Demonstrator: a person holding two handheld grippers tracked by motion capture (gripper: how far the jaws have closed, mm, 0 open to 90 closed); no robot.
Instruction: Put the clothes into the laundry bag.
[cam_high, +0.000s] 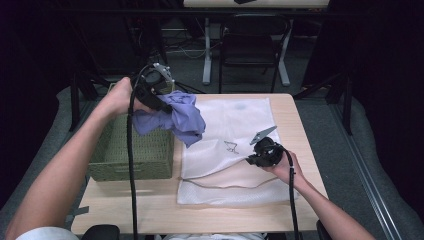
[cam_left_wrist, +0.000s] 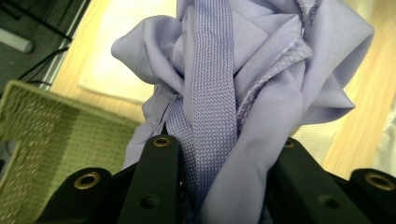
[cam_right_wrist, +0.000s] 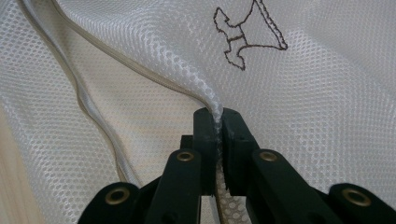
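The white mesh laundry bag (cam_high: 235, 145) is the largest piece, lying flat over the right half of the counter (cam_high: 150, 210) and reaching almost to its far edge, its zip line running along the side nearest the person. It looks light and limp with an open weave that jaws can bite easily, so a pinch on a raised fold near the zip seems the best hold; the right hand-held gripper (cam_right_wrist: 218, 122) has its jaws closed on just such a ridge of mesh, below the small stitched outline of a figure (cam_right_wrist: 247, 32). The woven green basket (cam_high: 132, 147) sits at the counter's left edge, touching the bag's left side, and its rim is the one obstacle on the path across. The lilac garment (cam_high: 175, 117) hangs bunched above the basket's right rim and the bag's left edge, clamped in the left hand-held gripper (cam_left_wrist: 222, 154) at a knitted band. It is soft, light and floppy, likely to trail and snag, so gripping several layers together is wise.
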